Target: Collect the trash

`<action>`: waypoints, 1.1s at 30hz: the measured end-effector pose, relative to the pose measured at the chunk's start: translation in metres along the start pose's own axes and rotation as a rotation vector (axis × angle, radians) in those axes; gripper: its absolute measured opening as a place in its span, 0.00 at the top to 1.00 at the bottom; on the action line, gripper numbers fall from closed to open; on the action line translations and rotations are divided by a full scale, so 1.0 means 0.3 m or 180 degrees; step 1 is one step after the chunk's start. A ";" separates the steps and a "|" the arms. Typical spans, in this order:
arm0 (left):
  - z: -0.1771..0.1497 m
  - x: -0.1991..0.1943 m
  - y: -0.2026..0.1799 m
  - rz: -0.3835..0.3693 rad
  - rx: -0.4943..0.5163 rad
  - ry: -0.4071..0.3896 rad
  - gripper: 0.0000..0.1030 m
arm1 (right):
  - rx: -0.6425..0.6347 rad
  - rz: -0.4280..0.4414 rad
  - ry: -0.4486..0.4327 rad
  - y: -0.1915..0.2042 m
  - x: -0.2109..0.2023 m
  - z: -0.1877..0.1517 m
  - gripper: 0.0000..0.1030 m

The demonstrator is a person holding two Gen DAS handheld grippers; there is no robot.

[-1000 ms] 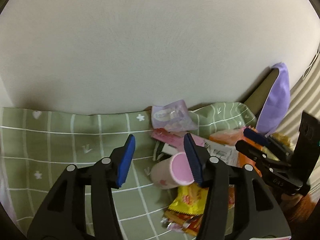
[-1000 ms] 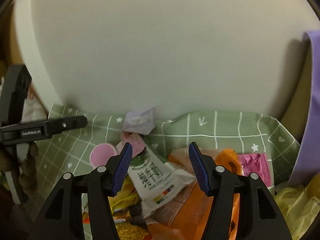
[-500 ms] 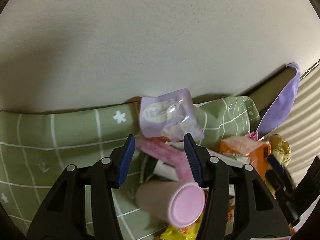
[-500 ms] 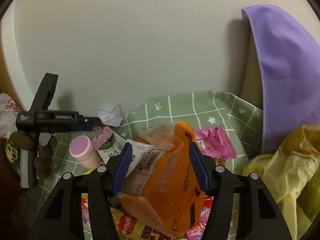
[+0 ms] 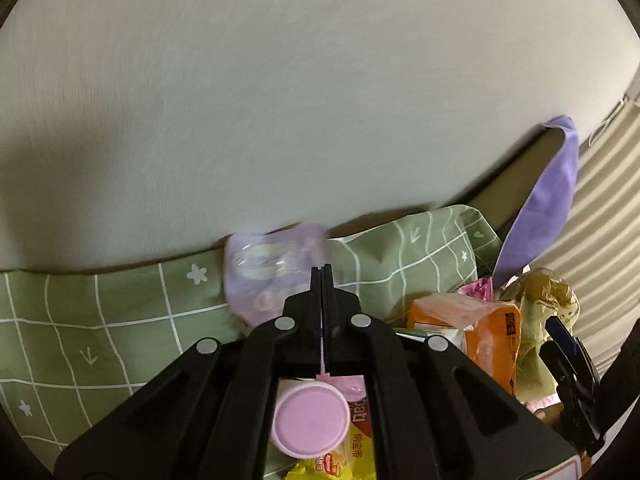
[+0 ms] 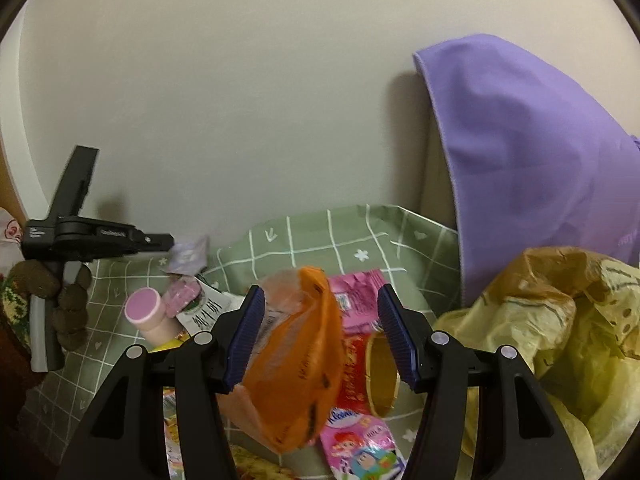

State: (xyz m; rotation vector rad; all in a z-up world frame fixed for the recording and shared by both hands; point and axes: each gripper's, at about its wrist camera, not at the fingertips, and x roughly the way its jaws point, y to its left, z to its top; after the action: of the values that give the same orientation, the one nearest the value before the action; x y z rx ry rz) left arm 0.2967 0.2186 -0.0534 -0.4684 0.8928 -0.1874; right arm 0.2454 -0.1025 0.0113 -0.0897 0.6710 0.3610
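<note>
A pile of snack wrappers lies on a green checked cloth (image 5: 100, 320). My left gripper (image 5: 321, 274) is shut, its tips pinched on the edge of a lilac wrapper (image 5: 268, 268) by the wall. From the right wrist view the left gripper (image 6: 170, 238) touches that lilac wrapper (image 6: 188, 254). A pink-lidded cup (image 5: 310, 420) lies just under the left gripper. My right gripper (image 6: 320, 294) stands open over an orange bag (image 6: 296, 352), which lies between its fingers without being pinched. Pink wrappers (image 6: 356, 292) lie beside it.
A crumpled yellow plastic bag (image 6: 560, 340) gapes open at the right. A purple cloth (image 6: 520, 152) hangs over something against the pale wall (image 6: 240, 100). A gloved hand (image 6: 40, 284) holds the left gripper. The right gripper (image 5: 568, 344) shows at the left view's right edge.
The left gripper moved forward past the pink cup to the lilac wrapper and went from open to shut. The right gripper swung right; the orange bag now sits between its fingers and the yellow bag came into view.
</note>
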 end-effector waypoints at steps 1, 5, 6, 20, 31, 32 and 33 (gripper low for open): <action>-0.002 -0.004 -0.010 0.0008 0.0038 -0.0034 1.00 | 0.0017 0.0004 0.0031 -0.009 0.001 -0.007 0.46; -0.033 -0.034 0.032 0.0332 0.0300 -0.0153 0.74 | 0.0113 0.0033 0.0126 -0.028 0.013 -0.037 0.46; -0.047 -0.035 0.048 0.0421 0.0309 -0.0195 0.62 | 0.0125 0.0047 0.0135 -0.026 0.015 -0.043 0.46; -0.072 0.078 0.166 0.0450 0.0299 0.0002 0.56 | 0.0036 -0.0028 0.0167 0.002 0.091 -0.036 0.46; -0.048 0.166 0.110 0.0469 0.0595 0.0158 0.99 | 0.0065 -0.0069 0.0280 0.012 0.140 -0.048 0.46; -0.050 0.169 0.105 0.0426 0.0590 0.0179 0.99 | 0.0064 -0.0071 0.0277 0.013 0.143 -0.046 0.46; -0.051 0.165 0.098 0.0399 0.0568 0.0144 0.99 | 0.0058 -0.0071 0.0264 0.013 0.142 -0.044 0.46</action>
State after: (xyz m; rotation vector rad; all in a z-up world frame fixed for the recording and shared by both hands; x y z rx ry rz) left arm 0.3145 0.2226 -0.1102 -0.2424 0.9376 -0.1619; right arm 0.2670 -0.0889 -0.0254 -0.0952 0.7547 0.3312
